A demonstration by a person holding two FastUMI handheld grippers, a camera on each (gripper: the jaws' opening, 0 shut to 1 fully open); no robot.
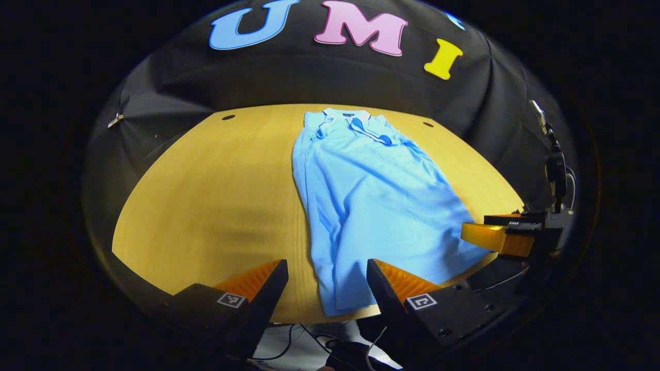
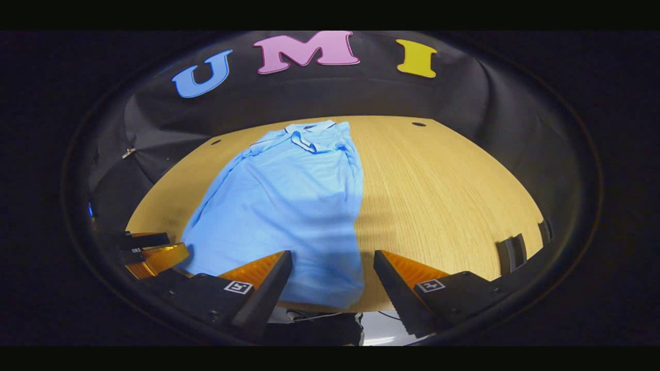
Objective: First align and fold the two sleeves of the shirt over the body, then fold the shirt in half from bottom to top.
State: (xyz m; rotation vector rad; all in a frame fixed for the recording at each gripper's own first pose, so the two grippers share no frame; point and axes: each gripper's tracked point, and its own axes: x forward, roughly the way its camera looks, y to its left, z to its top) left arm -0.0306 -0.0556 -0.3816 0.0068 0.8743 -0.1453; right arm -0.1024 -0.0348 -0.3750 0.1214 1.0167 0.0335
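Observation:
A light blue polo shirt (image 1: pixel 371 206) lies flat on the wooden table (image 1: pixel 216 190), collar at the far end, hem at the near edge. Both sleeves lie folded in over the body, leaving a long narrow shape. My left gripper (image 1: pixel 327 281) hangs open above the hem's left corner, nothing between its fingers. In the left gripper view the right gripper (image 1: pixel 502 234) appears at the shirt's right hem. In the right gripper view the shirt (image 2: pixel 289 206) stretches away, and my right gripper (image 2: pixel 332 278) is open over the hem's right corner. The left gripper (image 2: pixel 149 252) shows at the far left.
The table's near edge (image 2: pixel 330 309) runs just below the hem, with cables and floor beneath. Bare wood (image 2: pixel 443 201) extends right of the shirt, and more wood left of it. Small dark holes (image 1: pixel 228 117) mark the table's far corners.

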